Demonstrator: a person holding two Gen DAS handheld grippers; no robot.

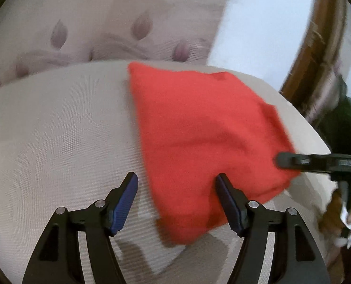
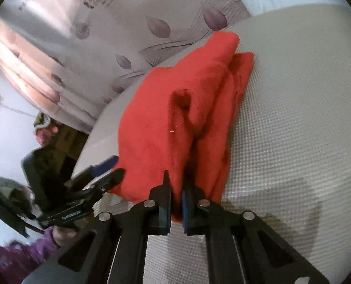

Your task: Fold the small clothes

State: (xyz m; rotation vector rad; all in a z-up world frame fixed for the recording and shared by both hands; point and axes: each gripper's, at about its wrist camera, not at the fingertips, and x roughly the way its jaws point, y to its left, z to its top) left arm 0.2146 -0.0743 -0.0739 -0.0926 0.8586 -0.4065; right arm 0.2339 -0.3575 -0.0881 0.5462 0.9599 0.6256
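Red fleecy cloth garment (image 1: 206,137), small and already doubled over, is lying on the pale woven-mesh seat cushion (image 1: 57,142), toward its right half in my left wrist view. I am reading it as light, soft and limp: layers are slumping and bunching along the far fold, so it is likely sagging wherever it is not supported, and the nap should be giving the pads decent bite. I am holding my right gripper (image 2: 176,203) nearly closed, pinching the near edge of the red fabric between its blue pads. My left gripper (image 1: 176,189) is hovering with jaws well apart, astride the garment's near left edge and gripping nothing. Corners and doubled edges are looking like the best places to take hold, catching every layer at once.
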